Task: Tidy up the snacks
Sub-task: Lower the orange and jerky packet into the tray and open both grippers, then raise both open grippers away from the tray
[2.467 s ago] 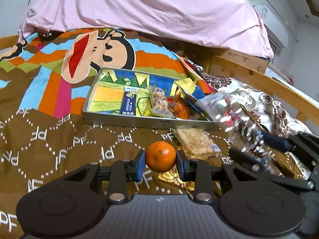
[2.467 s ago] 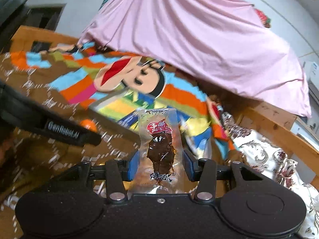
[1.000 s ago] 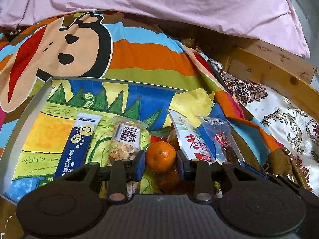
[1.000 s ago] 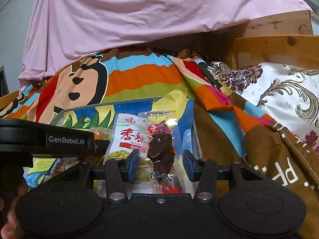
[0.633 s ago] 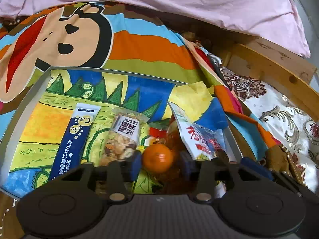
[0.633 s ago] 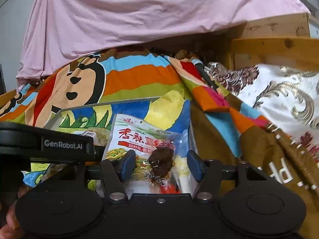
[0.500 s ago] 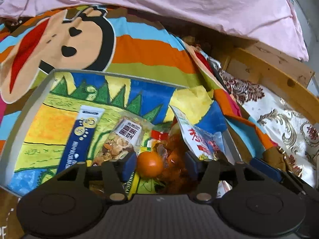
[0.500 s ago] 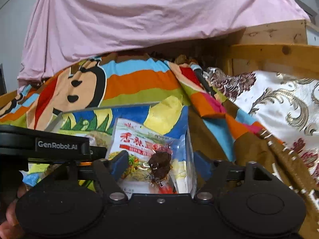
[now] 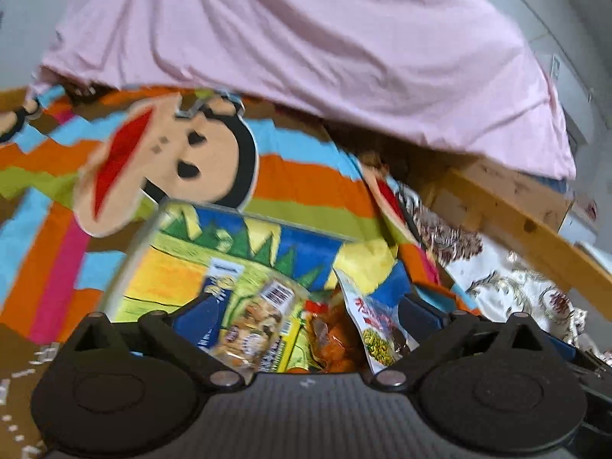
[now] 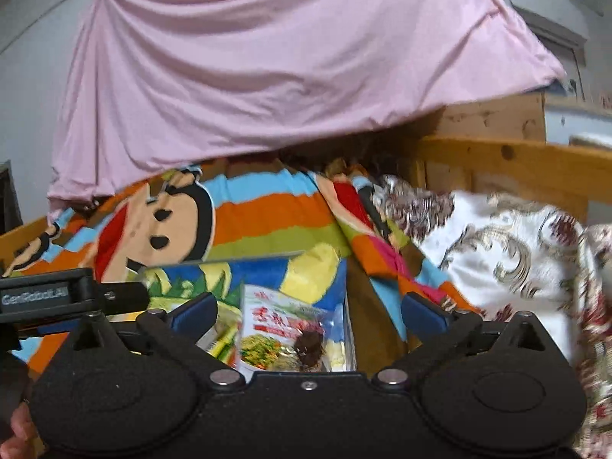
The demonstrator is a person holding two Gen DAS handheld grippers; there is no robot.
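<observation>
Seemingly below opening right claw (image 10: pixel 308 315): snack packet (image 10: pixel 285 334)

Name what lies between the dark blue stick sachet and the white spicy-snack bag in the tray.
In the left wrist view, a clear nut-mix packet and an orange snack pack lie there.

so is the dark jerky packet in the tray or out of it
In the tray. The jerky packet lies on the red-lettered snack bag inside the tray, by its right wall, below the right hand-held gripper, whose opening jaws hold nothing.

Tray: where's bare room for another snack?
The tray's left side, between its left rim and the blue stick pack, is bare, as is the far strip along the back rim. The right side is crowded with the nut pack and overlapping packets.
</observation>
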